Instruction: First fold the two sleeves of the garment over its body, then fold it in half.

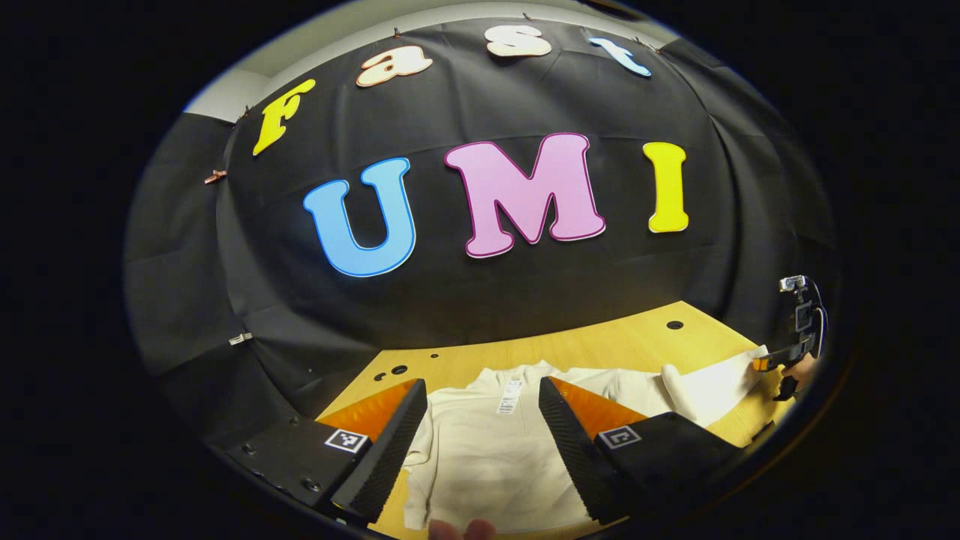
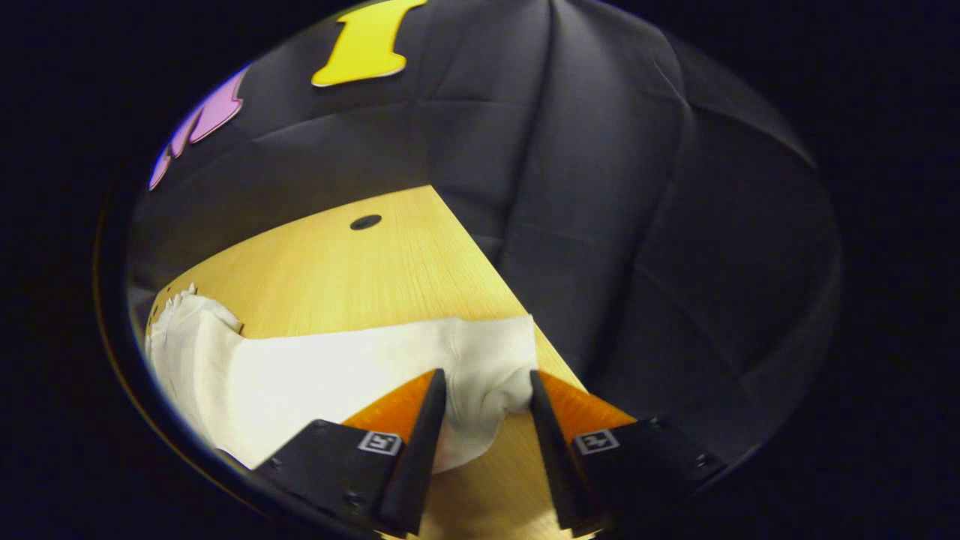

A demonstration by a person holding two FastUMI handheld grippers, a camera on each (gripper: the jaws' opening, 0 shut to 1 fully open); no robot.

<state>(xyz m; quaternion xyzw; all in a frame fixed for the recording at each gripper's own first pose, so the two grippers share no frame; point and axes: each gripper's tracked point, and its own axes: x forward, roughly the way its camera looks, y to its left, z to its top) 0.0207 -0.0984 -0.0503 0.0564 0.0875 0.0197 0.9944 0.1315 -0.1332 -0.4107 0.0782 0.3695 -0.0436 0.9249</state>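
On the desk (image 2: 360,262), the right gripper (image 2: 484,394) straddles the sleeve cuff (image 2: 487,360) at six o'clock, fingers apart, ready to lift it over the garment (image 1: 487,442), while the left gripper (image 1: 484,420) hovers wide open, empty.

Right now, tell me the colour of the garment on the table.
Cream white garment, plainest in the left gripper view.

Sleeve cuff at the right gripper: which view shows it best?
Right gripper view: the sleeve cuff lies up close between the right gripper's open fingers. The left gripper view shows the same cuff small and far off, beside the right gripper.
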